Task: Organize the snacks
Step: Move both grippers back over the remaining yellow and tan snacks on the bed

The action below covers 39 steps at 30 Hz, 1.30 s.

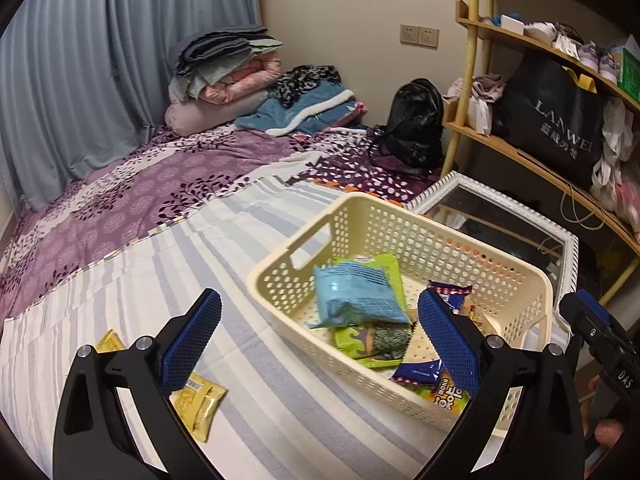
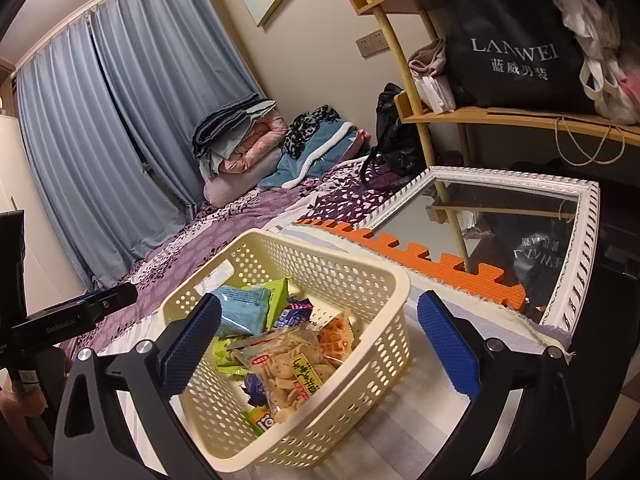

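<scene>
A cream perforated basket (image 1: 460, 236) stands on the striped bed sheet; it also shows in the right wrist view (image 2: 360, 276). In it lie a light blue packet (image 1: 356, 296), a green seaweed packet (image 1: 372, 340), dark blue packets (image 1: 416, 372) and a clear bag of biscuits (image 2: 286, 364). Two yellow packets (image 1: 198, 400) lie on the sheet left of the basket. My left gripper (image 1: 320, 344) is open and empty, just above the basket's near left corner. My right gripper (image 2: 320, 344) is open and empty, over the basket's near side.
A white-framed mirror (image 2: 576, 256) lies right of the basket beside an orange foam mat (image 2: 440, 264). A wooden shelf (image 1: 520, 152) holds a black bag. Folded blankets (image 1: 224, 76) and a black backpack (image 1: 416, 120) sit at the bed's far end by blue curtains.
</scene>
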Available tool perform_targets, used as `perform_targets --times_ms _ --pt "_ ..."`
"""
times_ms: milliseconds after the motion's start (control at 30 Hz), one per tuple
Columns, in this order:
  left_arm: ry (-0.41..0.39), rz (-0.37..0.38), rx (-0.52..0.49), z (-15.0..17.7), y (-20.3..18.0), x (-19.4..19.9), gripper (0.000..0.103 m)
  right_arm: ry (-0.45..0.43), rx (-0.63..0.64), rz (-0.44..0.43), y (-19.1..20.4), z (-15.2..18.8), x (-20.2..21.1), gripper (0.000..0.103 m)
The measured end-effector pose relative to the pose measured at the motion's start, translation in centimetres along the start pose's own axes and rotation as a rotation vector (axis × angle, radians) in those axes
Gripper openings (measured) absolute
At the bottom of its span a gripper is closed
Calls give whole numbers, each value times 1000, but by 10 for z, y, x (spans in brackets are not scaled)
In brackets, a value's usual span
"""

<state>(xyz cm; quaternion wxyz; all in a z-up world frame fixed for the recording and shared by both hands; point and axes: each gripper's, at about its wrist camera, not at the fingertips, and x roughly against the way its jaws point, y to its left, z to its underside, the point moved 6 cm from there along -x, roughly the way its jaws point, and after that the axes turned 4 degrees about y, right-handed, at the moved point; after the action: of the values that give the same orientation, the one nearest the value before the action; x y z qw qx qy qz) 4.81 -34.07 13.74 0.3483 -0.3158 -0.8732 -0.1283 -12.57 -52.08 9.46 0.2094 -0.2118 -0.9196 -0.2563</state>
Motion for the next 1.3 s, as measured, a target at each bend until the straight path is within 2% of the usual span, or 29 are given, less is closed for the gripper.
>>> perform_targets --times_ms 300,467,800,1300 --pt "-56 -39 116 7 60 34 100 -4 73 -24 37 -2 7 98" --pt "-61 -103 176 19 103 51 100 -5 127 -49 63 -1 12 98" --pt "-65 -221 260 56 183 81 100 9 232 -110 121 13 18 98" --pt "-42 -311 398 113 270 114 100 79 355 -196 186 46 10 98"
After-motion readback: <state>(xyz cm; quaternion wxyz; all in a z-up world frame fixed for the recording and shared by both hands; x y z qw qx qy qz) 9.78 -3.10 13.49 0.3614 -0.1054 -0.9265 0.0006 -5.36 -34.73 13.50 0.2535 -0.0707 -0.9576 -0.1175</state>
